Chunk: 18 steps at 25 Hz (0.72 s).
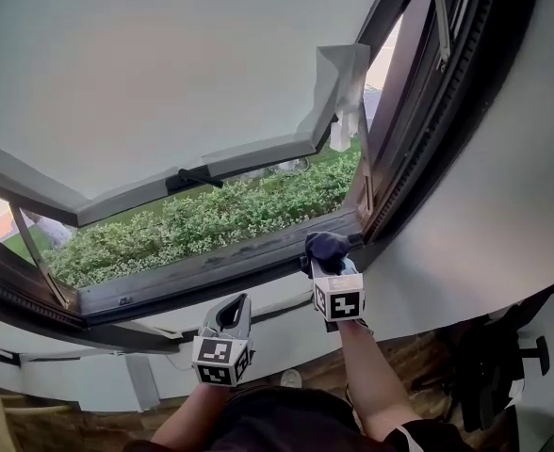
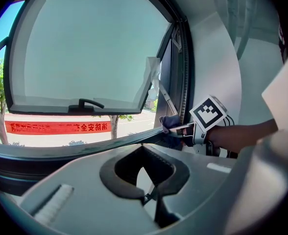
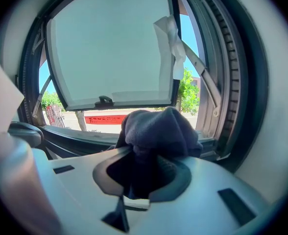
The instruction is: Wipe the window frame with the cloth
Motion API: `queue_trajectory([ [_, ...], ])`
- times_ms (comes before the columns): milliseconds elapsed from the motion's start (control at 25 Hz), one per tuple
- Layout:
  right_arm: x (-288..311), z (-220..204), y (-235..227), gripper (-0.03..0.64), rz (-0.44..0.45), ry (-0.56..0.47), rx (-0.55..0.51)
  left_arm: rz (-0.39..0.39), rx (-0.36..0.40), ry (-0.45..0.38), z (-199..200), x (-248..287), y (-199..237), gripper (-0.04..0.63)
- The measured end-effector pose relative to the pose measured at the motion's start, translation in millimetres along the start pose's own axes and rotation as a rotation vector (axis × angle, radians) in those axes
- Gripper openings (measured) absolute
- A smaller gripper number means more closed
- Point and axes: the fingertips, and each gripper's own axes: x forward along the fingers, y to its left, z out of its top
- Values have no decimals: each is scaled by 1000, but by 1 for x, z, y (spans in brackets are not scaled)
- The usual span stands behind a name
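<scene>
The cloth (image 3: 159, 130), a dark bunched wad, is clamped in the right gripper (image 3: 143, 166), whose jaws are closed down on its lower folds so that most of the fabric bulges out past the tips. In the head view it sits at the lower right corner of the window frame (image 1: 202, 269), where the bottom rail meets the right upright. It looks pressed against the rail there, though no view shows the contact itself plainly. The left gripper (image 2: 150, 196) hangs lower and nearer the person, well short of the frame, with its jaws brought together on nothing. Beyond the rail the sash (image 1: 154, 73) is swung outward, its black handle (image 1: 190, 177) is on the lower edge, and a flap of peeling protective film (image 1: 345, 81) dangles from its right corner. Outside are a hedge (image 1: 211, 219) and, in the left gripper view, a red banner (image 2: 56, 127) along the street. As for progress, wiping seems to be under way at this one corner. The long bottom rail running left looks grey and dull with no visibly cleaner stretch, so I judge most of the frame, including that rail, both uprights and the top, is left to do.
</scene>
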Motion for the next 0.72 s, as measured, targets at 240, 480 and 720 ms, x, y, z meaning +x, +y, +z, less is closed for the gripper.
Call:
queue_trajectory([
  [240, -2, 3, -32, 71, -19, -4, 19, 15, 7, 6, -3, 3, -8, 8],
  [480, -4, 1, -62, 74, -43, -4, 54, 56, -23, -3, -7, -2, -5, 8],
  [720, -4, 1, -78, 74, -36, 21, 53, 60, -16, -4, -7, -4, -5, 8],
])
